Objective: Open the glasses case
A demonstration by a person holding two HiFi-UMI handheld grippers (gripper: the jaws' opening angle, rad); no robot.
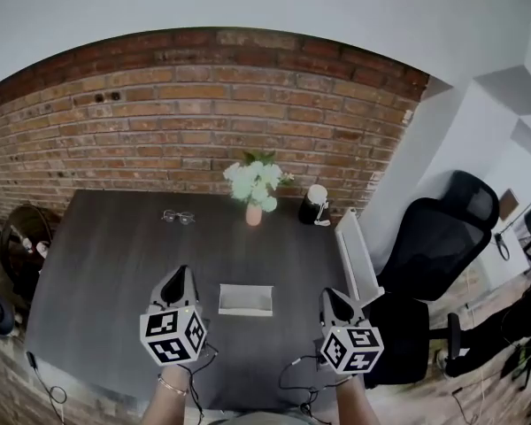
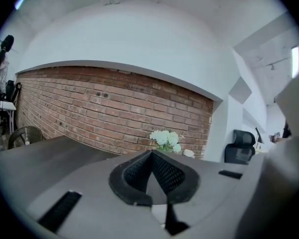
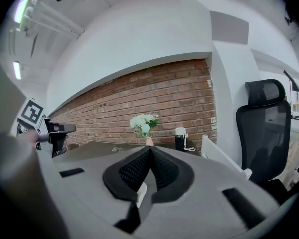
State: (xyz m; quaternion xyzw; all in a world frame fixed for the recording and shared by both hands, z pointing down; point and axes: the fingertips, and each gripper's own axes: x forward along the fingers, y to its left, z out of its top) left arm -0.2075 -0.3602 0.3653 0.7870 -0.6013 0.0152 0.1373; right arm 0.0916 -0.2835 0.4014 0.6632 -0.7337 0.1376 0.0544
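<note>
**Q:** Item one, the task's thing?

**A:** Pale grey rectangular glasses case (image 1: 245, 299), lying flat on the dark matte tabletop (image 1: 106, 264) at lower centre of the head view. It sits between my two tools and touches neither. I cannot tell from here whether its lid is raised.

**Q:** Item two, the tools?

**A:** Left gripper (image 1: 179, 277), lower left: fingers together, nothing between them. Right gripper (image 1: 329, 297), lower right: fingers together, also empty. Both point almost level toward the red brick wall (image 1: 159, 122), so they look over the case rather than at it.

**Q:** Item three, hazards?

**A:** Three, in order of concern.
- Going down with the fingers closed would push the case instead of gripping it. I judge it light and the tabletop smooth, so it would probably skid (most likely toward the upper part of the frame).
- No view shows me the seam, so prying by guesswork could tip the whole case over.
- The white slanted panel (image 1: 357, 257) stands just to the right of my right tool, and a wide swing could strike it.

**Q:** And the other things on the table?

**A:** Wire-framed spectacles (image 1: 178, 217), a small pink vase of white flowers (image 1: 254, 191) and a black bottle with a white cap (image 1: 314, 204). All three sit at upper centre, well apart from the case, so I rate them low risk.
</note>
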